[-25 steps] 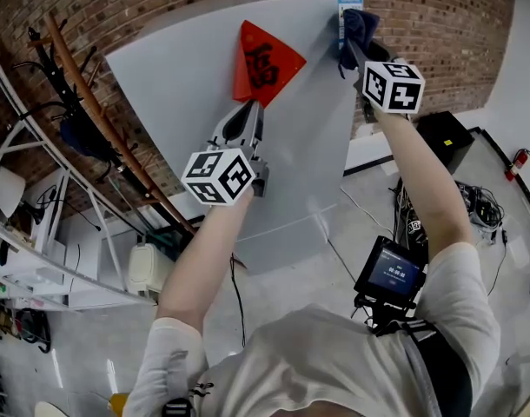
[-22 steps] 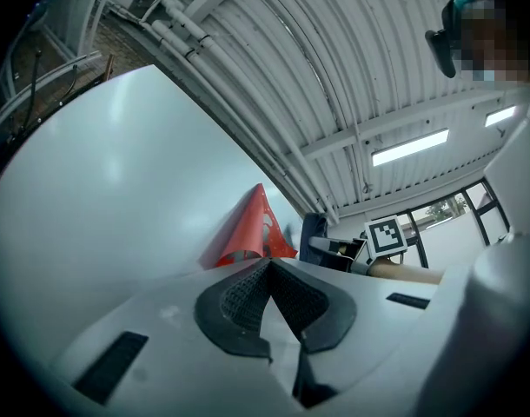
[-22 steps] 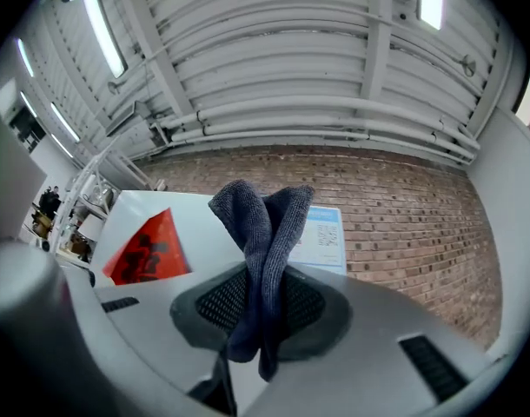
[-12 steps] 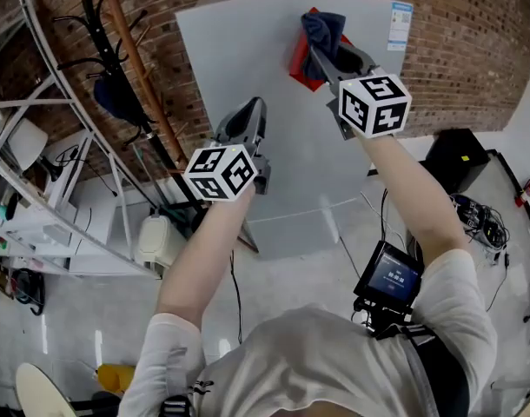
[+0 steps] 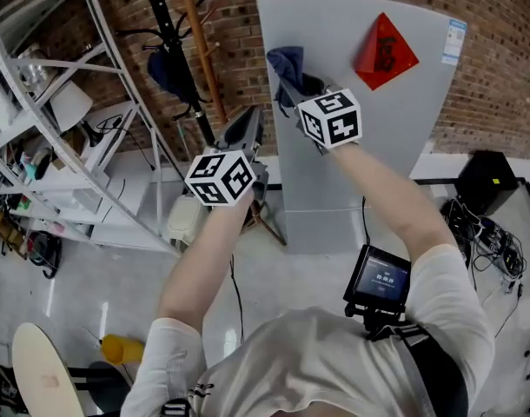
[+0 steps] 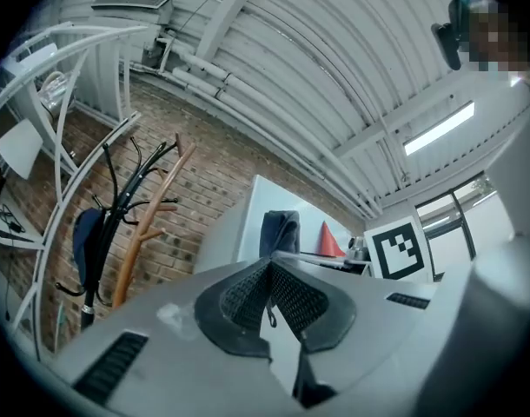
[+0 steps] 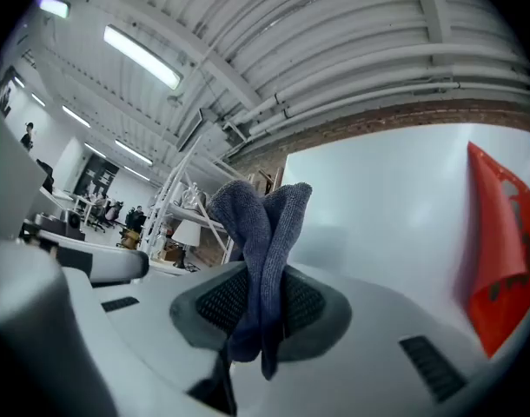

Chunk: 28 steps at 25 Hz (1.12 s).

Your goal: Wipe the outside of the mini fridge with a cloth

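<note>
Metal shelving [image 5: 48,137]: at your far left.
Wooden coat stand [image 5: 198,42]: on the brick wall, beside the fridge.
Your left tongs [image 6: 269,266]: pressed together, holding nothing, left of the fridge.
Your right tongs [image 7: 261,278]: pinching the blue cloth [image 5: 287,62].
Cloth: at the grey mini fridge's [image 5: 361,146] upper left corner.
Red sticker [image 5: 385,52]: upper right of its front.

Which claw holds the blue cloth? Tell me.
The right claw: its jaws pinch the blue cloth, whereas the left claw is shut on nothing.
</note>
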Each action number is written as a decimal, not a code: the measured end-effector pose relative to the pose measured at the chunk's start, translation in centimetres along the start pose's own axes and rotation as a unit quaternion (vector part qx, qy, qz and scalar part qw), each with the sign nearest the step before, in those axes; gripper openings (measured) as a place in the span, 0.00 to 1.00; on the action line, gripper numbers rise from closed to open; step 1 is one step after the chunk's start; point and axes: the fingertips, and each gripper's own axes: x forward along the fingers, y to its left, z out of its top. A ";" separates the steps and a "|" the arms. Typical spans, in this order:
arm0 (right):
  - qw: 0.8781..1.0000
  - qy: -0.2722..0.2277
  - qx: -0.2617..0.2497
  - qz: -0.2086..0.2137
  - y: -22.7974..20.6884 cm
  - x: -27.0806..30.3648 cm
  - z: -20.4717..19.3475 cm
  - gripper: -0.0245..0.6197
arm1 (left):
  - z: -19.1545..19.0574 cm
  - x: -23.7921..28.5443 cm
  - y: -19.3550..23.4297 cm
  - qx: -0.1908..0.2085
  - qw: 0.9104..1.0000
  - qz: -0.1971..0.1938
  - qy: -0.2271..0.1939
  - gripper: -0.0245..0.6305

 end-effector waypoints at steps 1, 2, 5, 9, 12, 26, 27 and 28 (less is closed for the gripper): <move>1.000 0.005 0.004 0.001 0.5 0.7 -0.6 0.17 | 0.2 -0.7 0.6 0.002 1.000 0.005 0.000 0.04; 1.000 0.009 0.007 0.001 1.0 1.4 -1.2 0.17 | 0.4 -1.3 1.1 0.003 1.000 0.010 0.000 0.04; 1.000 0.019 0.017 -0.005 1.7 3.0 -2.8 0.17 | 0.7 -2.9 2.7 0.007 1.000 0.024 0.001 0.04; 1.000 0.019 0.016 -0.016 1.4 3.8 -3.3 0.17 | 0.9 -3.5 3.8 0.005 1.000 0.030 0.003 0.04; 1.000 0.019 0.008 -0.020 1.1 3.4 -3.1 0.17 | 0.8 -3.0 3.4 -0.003 1.000 0.022 0.001 0.04; 0.995 0.033 -0.020 -0.097 -8.1 -5.7 -4.3 0.17 | -3.3 3.5 -4.3 -0.030 0.998 -0.053 0.020 0.04; 0.994 0.034 -0.022 -0.100 -8.7 -6.3 -4.4 0.17 | -3.6 3.9 -4.9 -0.031 0.998 -0.057 0.022 0.04; 0.994 0.034 -0.024 -0.103 -9.2 -6.9 -4.4 0.17 | -3.8 4.4 -5.4 -0.033 0.997 -0.061 0.023 0.04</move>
